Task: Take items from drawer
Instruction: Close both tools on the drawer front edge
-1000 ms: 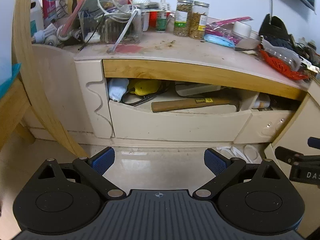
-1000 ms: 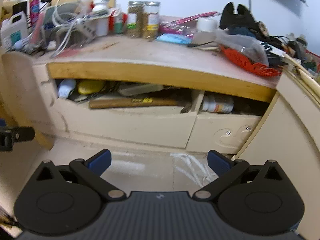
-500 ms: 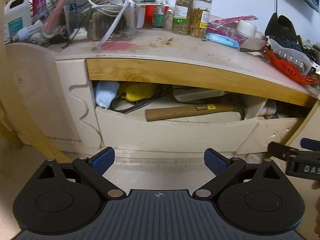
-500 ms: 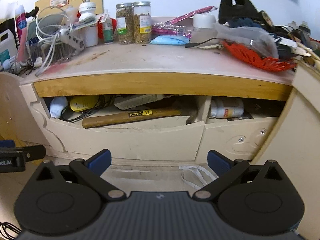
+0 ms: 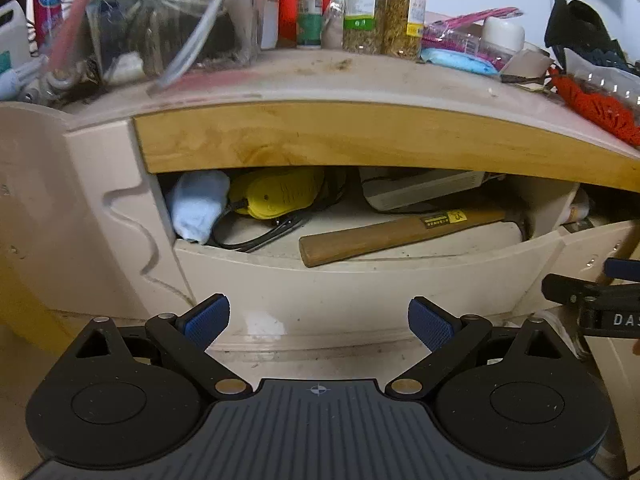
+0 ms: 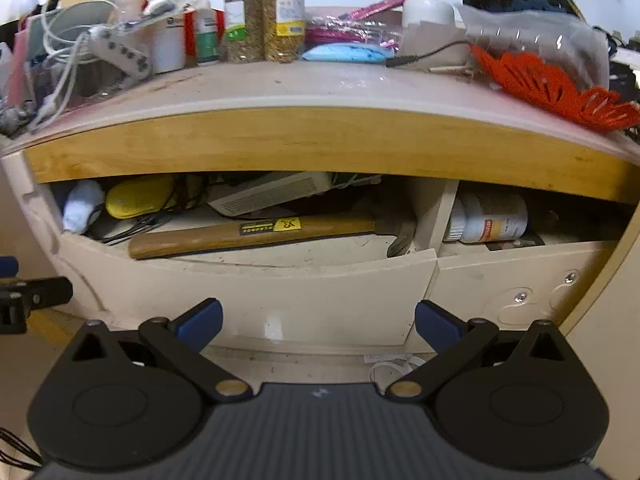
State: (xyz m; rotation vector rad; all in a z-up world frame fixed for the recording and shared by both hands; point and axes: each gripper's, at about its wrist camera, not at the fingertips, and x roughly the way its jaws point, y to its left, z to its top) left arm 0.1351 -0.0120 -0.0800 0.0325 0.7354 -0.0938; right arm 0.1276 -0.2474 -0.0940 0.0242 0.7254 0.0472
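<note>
Moved: we brought both grippers closer to the desk since the earlier frames; the drawer opening fills more of each view.
Left gripper (image 5: 319,317): jaws spread wide, nothing between them, low in front of the drawer front, touching nothing.
Right gripper (image 6: 318,321): jaws also spread wide and empty, same height, in front of the drawer front.
Drawer (image 6: 256,284): left compartment under the desk's wooden front edge, open at the top.
Hammer (image 6: 248,234): lies lengthwise along the drawer's front edge, wooden handle end toward the left, head against the right divider. Yellow-and-black label on the handle; we can't read the print.
Yellow device (image 5: 280,194): back left of the drawer, black cable beside it.
Blue cloth (image 5: 198,206): far left corner, just beside the yellow device.
White flat box (image 6: 272,192): back of the drawer, behind the hammer.
White bottle (image 6: 490,218): on its side in the right compartment, red label, text too small to read.
Two jars (image 6: 264,14): upright on the desk's back edge, touching each other, labels unreadable.
Writing: "DA" on the right gripper's body at the left view's right edge.
</note>
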